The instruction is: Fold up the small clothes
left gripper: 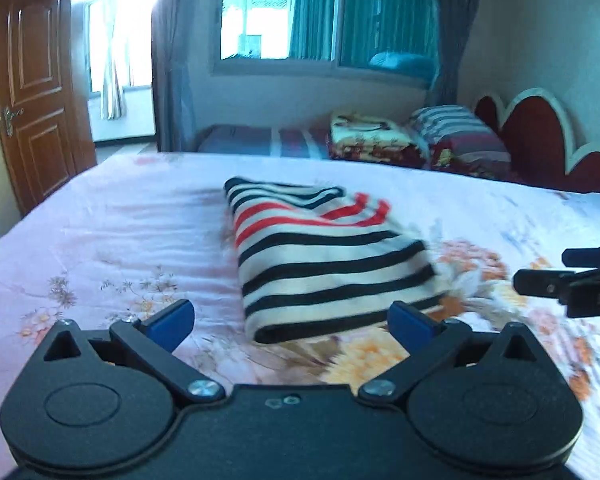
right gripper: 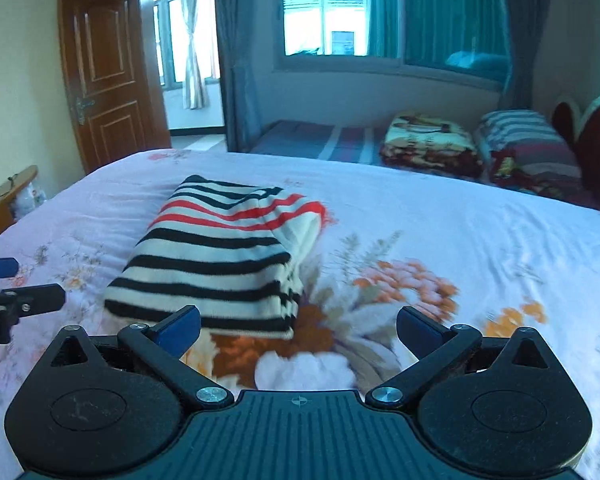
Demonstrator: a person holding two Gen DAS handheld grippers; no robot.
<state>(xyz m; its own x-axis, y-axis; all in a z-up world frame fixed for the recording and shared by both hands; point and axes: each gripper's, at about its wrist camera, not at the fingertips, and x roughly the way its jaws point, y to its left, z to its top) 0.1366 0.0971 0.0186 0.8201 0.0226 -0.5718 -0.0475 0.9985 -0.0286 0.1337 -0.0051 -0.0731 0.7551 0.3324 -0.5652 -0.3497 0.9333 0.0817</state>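
The striped sweater [left gripper: 324, 256] lay folded into a compact rectangle near the middle of the floral bedspread [left gripper: 100, 240], its black and white bands nearest the grippers and a few red bands toward its far end, where a doubled-over part, perhaps a sleeve or the collar, sat on top. The left gripper [left gripper: 291, 322] was held just short of the sweater's near edge, its blue-padded fingers [left gripper: 171, 323] spread wide with nothing between them, which I took to mean it had no grip on the cloth. The right gripper [right gripper: 299, 327] stood just off the sweater's near right corner, over the big orange and white flower print, with its jaws likewise wide apart and empty. Each tool showed at the margin of the other's view, so the two flanked the sweater's near end rather than touching it. Judging by the tidy edges and stacked layers, the fold looked finished or close to it, and the grippers seemed placed to let the bundle rest undisturbed. The pictures were smeared near the sweater's right edge, so I could not be sure that side lay perfectly flat. Beyond the sweater, past the bedspread's far edge, a second bed [right gripper: 320, 140] carried a folded blanket [right gripper: 430, 140] and a striped pillow [right gripper: 528, 140].
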